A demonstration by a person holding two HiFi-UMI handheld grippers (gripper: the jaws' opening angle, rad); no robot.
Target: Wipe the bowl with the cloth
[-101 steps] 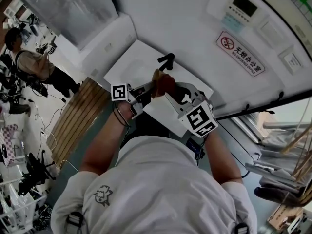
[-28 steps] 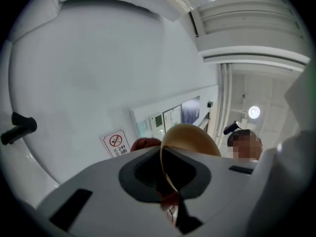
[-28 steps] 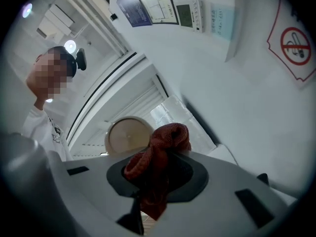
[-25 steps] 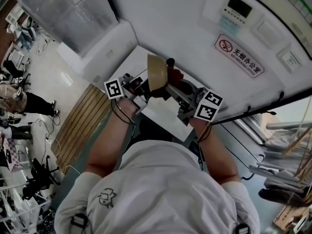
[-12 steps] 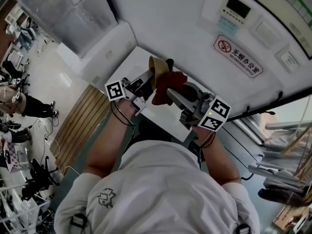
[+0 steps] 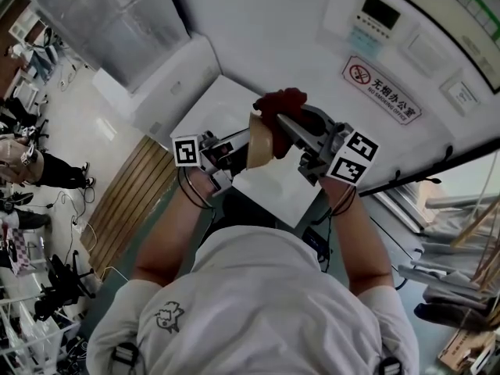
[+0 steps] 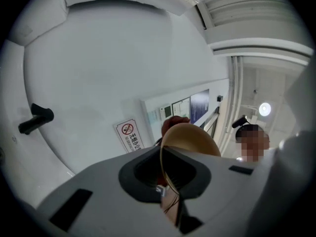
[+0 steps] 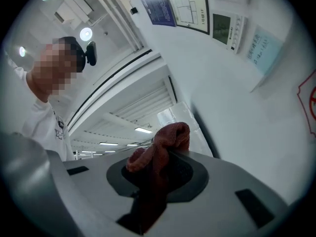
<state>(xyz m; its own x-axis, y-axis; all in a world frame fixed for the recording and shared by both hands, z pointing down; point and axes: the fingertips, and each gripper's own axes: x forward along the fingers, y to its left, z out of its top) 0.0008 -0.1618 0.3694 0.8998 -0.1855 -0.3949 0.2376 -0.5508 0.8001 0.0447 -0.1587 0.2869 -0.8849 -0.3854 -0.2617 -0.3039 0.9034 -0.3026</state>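
Left gripper (image 6: 241,144): jaws closed down to a narrow gap, pinching the rim of the bowl (image 6: 260,141), which enters edge-on between them in the left gripper view. Right gripper (image 6: 291,123): jaws clamped on the cloth (image 6: 280,101), which bunches out past the tips and hangs back through the gap between them in the right gripper view. Both grippers are raised, pointing slightly upward, and meet in front of the person's chest. The cloth sits at the bowl's upper edge; actual contact cannot be confirmed. Below them lies the white bench (image 6: 205,109), bare where visible, with a black lever-like fitting (image 7: 35,119) standing on its surface. A no-smoking sign (image 6: 384,91) and a control panel (image 6: 377,10) are fixed to the wall beyond; a slatted wooden panel (image 6: 129,186) lies to the left. The bowl is tan, smooth, thin-walled, and held tilted on edge in the air above the bench. The cloth is dark red and coarse-knit.
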